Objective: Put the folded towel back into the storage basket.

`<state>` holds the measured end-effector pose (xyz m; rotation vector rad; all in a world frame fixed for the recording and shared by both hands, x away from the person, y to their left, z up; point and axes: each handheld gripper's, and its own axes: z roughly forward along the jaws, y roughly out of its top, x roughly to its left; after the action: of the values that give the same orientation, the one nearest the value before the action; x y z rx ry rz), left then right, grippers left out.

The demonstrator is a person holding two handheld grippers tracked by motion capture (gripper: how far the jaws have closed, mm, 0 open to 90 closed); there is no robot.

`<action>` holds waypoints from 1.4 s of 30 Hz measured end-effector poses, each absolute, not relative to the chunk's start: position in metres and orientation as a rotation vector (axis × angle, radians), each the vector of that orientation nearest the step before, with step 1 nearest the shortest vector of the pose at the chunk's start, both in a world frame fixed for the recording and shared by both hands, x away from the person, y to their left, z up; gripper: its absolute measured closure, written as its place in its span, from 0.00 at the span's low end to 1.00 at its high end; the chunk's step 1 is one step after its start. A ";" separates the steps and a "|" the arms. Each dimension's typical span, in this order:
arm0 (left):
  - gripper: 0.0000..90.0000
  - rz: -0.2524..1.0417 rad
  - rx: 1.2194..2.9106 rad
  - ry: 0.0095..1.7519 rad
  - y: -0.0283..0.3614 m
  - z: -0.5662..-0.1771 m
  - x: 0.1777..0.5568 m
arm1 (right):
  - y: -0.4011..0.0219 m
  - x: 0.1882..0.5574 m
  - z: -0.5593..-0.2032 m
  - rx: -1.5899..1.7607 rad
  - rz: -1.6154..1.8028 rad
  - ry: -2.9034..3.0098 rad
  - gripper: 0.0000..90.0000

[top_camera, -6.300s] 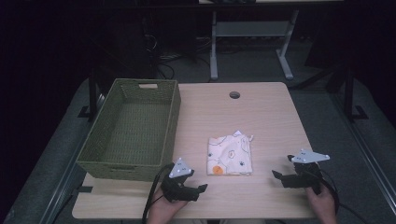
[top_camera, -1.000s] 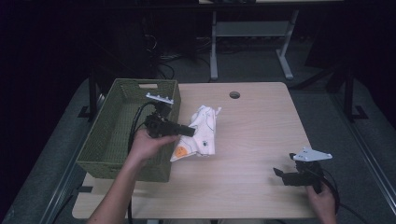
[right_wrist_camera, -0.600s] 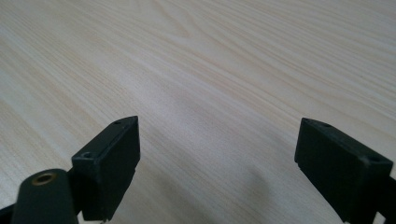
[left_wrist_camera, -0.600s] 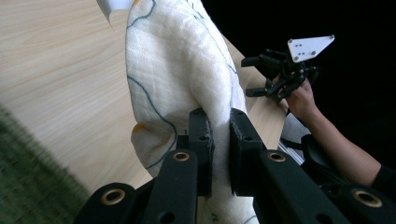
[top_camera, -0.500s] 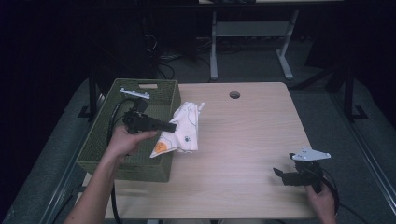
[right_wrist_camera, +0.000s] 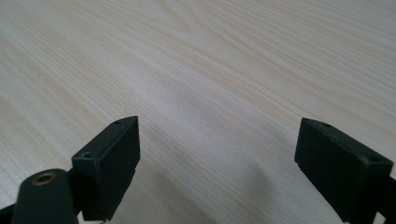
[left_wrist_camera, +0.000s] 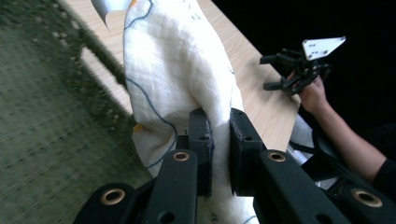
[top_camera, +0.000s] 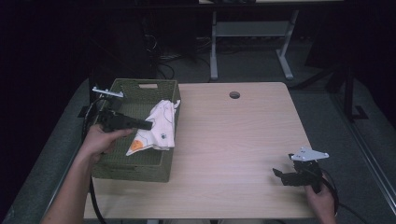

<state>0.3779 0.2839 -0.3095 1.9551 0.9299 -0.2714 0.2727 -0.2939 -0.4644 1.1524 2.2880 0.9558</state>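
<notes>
White cloth (top_camera: pixel 156 128), left of centre in the high view, hangs over the basket's (top_camera: pixel 135 170) right rim. Your left gripper (left_wrist_camera: pixel 219 149) has its fingers clamped on a bunched fold so the cloth clears that wall. Its long axis runs upper right to lower left. Your right gripper (top_camera: pixel 282 176) rests lower right on the bench (top_camera: pixel 233 140), fingers spread and empty.

Dim room, lit tabletop (top_camera: pixel 243 140); basket (left_wrist_camera: pixel 42 116) weave blurred, near jaws soft

A green basket (top_camera: pixel 135 168) sits on the wooden table (top_camera: pixel 233 140)
</notes>
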 end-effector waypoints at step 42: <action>0.63 0.311 2.512 1.271 0.292 -0.373 0.425 | -0.294 0.272 -0.466 1.151 0.935 2.301 0.15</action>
<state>0.4251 0.2925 -0.3734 2.5119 1.2708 0.3112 0.2718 -0.2939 -0.4658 1.1507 2.3012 0.9350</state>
